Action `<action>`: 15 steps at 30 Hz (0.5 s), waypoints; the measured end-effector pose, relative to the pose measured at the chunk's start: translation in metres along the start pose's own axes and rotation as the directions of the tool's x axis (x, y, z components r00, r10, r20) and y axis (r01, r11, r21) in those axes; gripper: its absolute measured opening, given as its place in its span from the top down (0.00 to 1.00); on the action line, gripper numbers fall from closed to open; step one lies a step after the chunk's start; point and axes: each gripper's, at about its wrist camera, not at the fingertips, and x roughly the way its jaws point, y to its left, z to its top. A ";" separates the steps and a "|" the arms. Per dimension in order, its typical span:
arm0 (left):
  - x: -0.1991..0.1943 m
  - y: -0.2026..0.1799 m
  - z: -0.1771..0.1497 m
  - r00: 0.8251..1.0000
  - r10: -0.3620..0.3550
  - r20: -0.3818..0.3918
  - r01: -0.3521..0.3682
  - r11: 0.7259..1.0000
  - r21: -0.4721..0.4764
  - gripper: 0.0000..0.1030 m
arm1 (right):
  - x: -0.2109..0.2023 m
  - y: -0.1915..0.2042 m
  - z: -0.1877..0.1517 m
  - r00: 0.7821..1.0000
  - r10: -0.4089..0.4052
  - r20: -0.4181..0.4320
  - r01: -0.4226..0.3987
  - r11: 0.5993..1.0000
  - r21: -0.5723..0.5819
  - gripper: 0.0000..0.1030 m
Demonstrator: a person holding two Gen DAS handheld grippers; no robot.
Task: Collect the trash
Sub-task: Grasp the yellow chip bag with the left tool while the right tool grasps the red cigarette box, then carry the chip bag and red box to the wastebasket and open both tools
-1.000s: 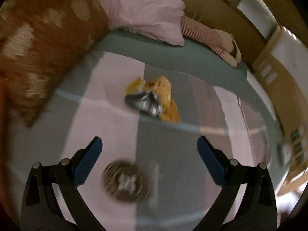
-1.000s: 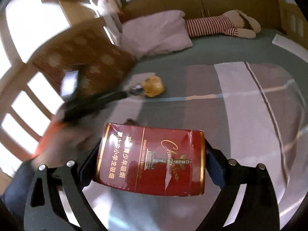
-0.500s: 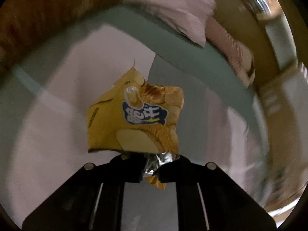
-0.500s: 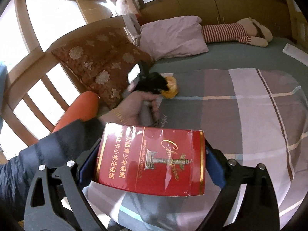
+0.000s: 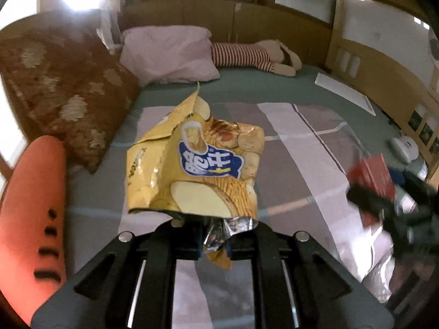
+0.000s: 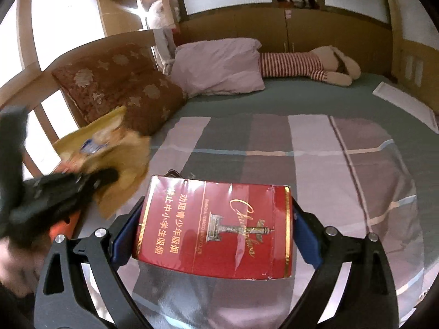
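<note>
Left wrist view looks along a big bed [image 5: 315, 181] with a green sheet and a blanket [image 5: 296, 148] in pink, grey and purple squares. The left gripper [image 5: 214, 242] is clenched on the silver torn end of a yellow chip bag [image 5: 192, 170], and the bag hangs up in the air over the middle of the bed, not touching the blanket. At the head edge of the bed lie a pale pink pillow [image 5: 167, 52] and a soft toy in a red and white striped top [image 5: 247, 56]. A big brown cushion with light flowers [image 5: 65, 93] leans at the left edge. Near the left corner is something orange with dark slots [image 5: 35, 208]. A flat white sheet [image 5: 343, 91] lies near the right edge. Wooden walls go round the bed.

Right wrist view shows the right gripper [image 6: 215, 231] grasping a red box with gold writing [image 6: 216, 227], its blue pads pressed on both sides. The box is held above the foot end of the blanket. Wooden rails and bright windows [image 6: 60, 22] stand behind the cushion on the left, and shelves run along the top of the back wall.
</note>
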 end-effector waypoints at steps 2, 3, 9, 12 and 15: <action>-0.012 -0.002 -0.014 1.000 0.003 0.009 -0.003 1.000 -0.014 0.88 | -0.013 0.002 -0.010 1.000 -0.015 0.020 0.015 1.000 0.004 0.10; -0.014 -0.004 -0.021 1.000 -0.001 0.008 0.002 1.000 -0.020 0.88 | -0.019 0.003 -0.015 0.999 -0.022 0.030 0.022 1.000 0.008 0.10; -0.005 -0.007 -0.034 1.000 0.006 -0.005 -0.006 1.000 -0.004 0.88 | -0.029 0.016 -0.043 0.994 -0.099 0.051 0.101 0.995 -0.025 0.10; -0.001 -0.005 -0.033 1.000 0.001 -0.009 -0.001 1.000 -0.022 0.88 | -0.023 0.017 -0.043 0.992 -0.115 0.048 0.117 0.992 -0.042 0.10; 0.000 -0.003 -0.034 1.000 0.006 -0.009 -0.006 1.000 -0.021 0.88 | -0.021 0.015 -0.044 0.992 -0.116 0.040 0.117 0.992 -0.036 0.10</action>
